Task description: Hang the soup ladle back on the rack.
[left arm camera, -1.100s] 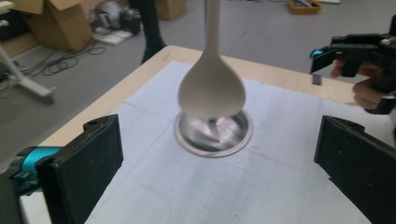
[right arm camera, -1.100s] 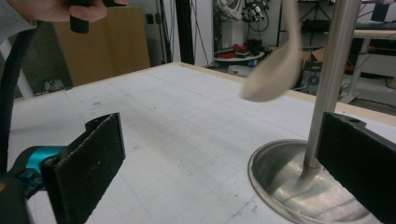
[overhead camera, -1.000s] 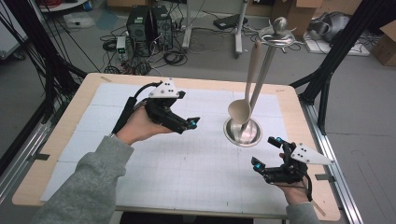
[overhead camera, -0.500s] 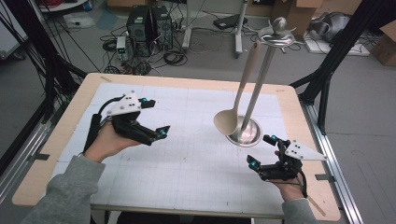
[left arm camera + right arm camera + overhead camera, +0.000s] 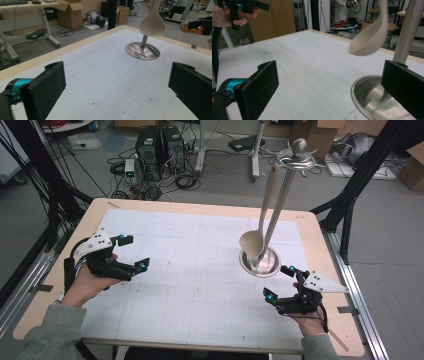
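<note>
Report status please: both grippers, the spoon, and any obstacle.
Left gripper open, empty. Right gripper open, empty, beside stand base. Spoon hangs on stand. Nothing between.

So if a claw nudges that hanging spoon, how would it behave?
The spoon hangs from the top of the metal stand, bowl clear of the base, so it would probably swing freely. It looks rigid, likely light. A hard push might unhook it.

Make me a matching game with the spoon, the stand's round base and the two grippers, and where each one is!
Things:
1. spoon
2. round base
3. left gripper
4. right gripper

Places:
A. open, near the table's left edge
B. hanging from the stand's top
C. flat on the table
D. open, just in front of the base

Pairs: 1-B, 2-C, 3-A, 4-D
</note>
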Available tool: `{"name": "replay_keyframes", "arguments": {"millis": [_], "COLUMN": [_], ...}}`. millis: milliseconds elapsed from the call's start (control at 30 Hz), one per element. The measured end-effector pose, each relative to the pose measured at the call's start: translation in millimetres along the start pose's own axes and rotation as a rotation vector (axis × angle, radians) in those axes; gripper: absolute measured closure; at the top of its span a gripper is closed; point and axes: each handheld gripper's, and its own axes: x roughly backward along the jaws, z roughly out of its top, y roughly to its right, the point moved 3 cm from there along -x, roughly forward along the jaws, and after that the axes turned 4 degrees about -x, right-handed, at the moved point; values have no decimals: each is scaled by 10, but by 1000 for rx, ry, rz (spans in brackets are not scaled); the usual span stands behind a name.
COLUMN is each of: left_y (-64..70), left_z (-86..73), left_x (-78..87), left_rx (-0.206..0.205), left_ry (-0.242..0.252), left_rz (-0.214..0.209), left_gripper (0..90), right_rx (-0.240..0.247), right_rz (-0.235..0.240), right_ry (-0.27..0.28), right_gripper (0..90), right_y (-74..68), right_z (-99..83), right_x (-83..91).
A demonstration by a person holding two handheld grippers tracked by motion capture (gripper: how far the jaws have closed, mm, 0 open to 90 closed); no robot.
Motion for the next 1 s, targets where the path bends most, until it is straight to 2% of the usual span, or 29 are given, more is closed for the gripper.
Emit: {"name": "replay_keyframes", "arguments": {"millis": [167,267,400,567,767,1000], "left_y": [-8,-6,-12,-12,-51,-56], "left_z": [-147,-192,-225,-323,-434,-454], "left_x": [67,114,193,290,328,325], "left_rx": [-21,-40,-46,-44,-35,-31], "left_ry": [14,44,72,120,127,116], "left_rz": [29,35,45,79,114,102], "left_gripper": [17,17,17,17,17,17], "right_rx": [-3,-6,-4,-5,-2,-2], "right_rz": [-6,-8,-7,-8,-5,-11], "right_ry": [7,8,7,8,-7,2], "right_gripper": [1,1,1,1,1,1], "right_y": [9,14,15,22,31,48], "right_z": [1,0,0,-1,-29,-23], "right_x": [22,28,29,30,12,27]}}
